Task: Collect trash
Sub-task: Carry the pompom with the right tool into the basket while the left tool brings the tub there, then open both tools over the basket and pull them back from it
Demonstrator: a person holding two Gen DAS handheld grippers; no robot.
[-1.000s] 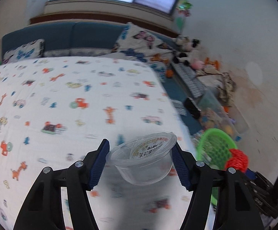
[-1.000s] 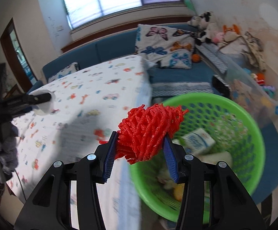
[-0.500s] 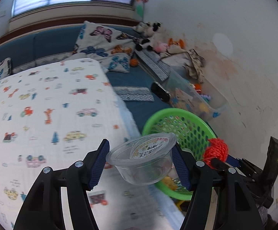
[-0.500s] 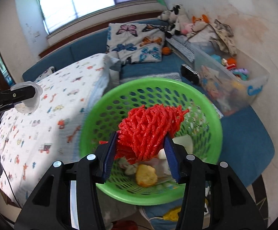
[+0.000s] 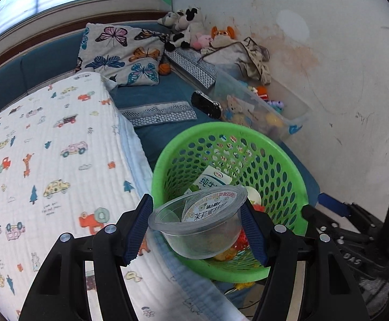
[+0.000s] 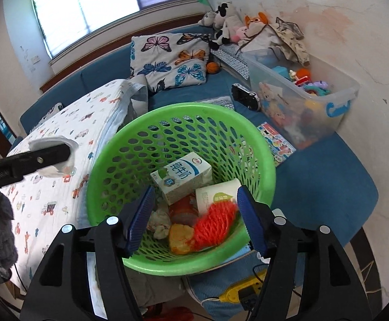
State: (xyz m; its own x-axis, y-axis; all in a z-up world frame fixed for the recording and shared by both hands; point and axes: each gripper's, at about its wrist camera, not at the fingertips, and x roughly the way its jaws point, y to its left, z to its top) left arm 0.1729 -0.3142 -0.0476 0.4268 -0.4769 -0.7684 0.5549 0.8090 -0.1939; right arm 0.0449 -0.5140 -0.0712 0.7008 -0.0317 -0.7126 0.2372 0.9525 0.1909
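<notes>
Clear cup [image 5: 199, 224] clamped in left tool [image 5: 197, 226]; right tool [image 6: 195, 216] spread.

Left gripper [image 5: 196, 229] — blue pads clamped on a clear plastic cup [image 5: 198, 226] from 9 and 3 o'clock, held level in the air. Right gripper [image 6: 196, 218] — fingers spread wide, nothing between pads, pointing down and forward; its black body shows at 4 o'clock in the left view.
</notes>
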